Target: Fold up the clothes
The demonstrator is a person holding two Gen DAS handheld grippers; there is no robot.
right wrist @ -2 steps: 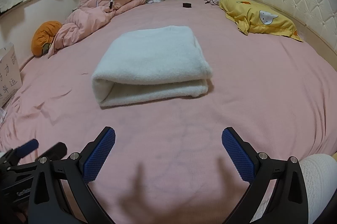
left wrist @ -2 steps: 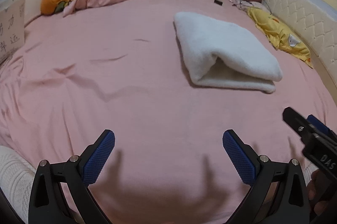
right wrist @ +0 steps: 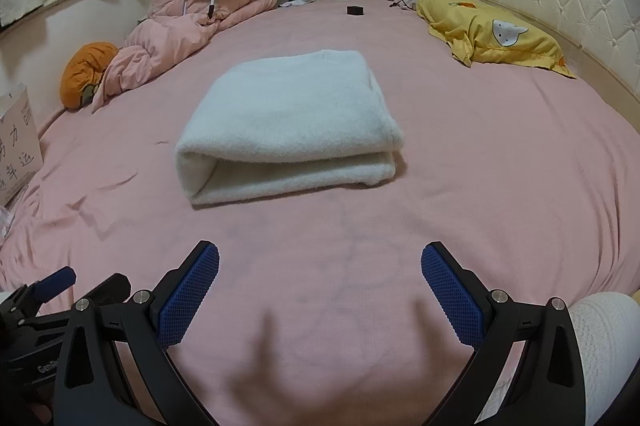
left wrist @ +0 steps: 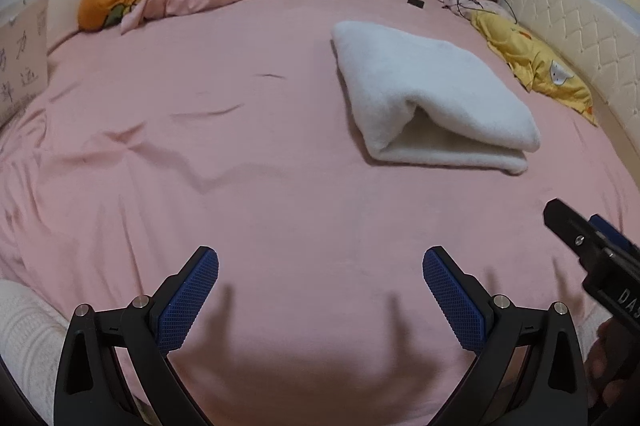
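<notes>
Pink bed (right wrist: 500,162) holds 1 folded white garment (right wrist: 292,114); left gripper (left wrist: 320,290) and right gripper (right wrist: 320,286) released, empty; careless regrasp risks unrolling its loose fold.

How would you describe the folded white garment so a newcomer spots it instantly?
Start at the big pink bed. Near its middle, ahead of both open grippers, lies the folded white garment, a thick fluffy rectangle. It is the only white, neatly folded item; the pink duvet and yellow pillow sit at the edges.

Folded white garment (left wrist: 432,94) (on pink bedsheet (left wrist: 240,154))
</notes>
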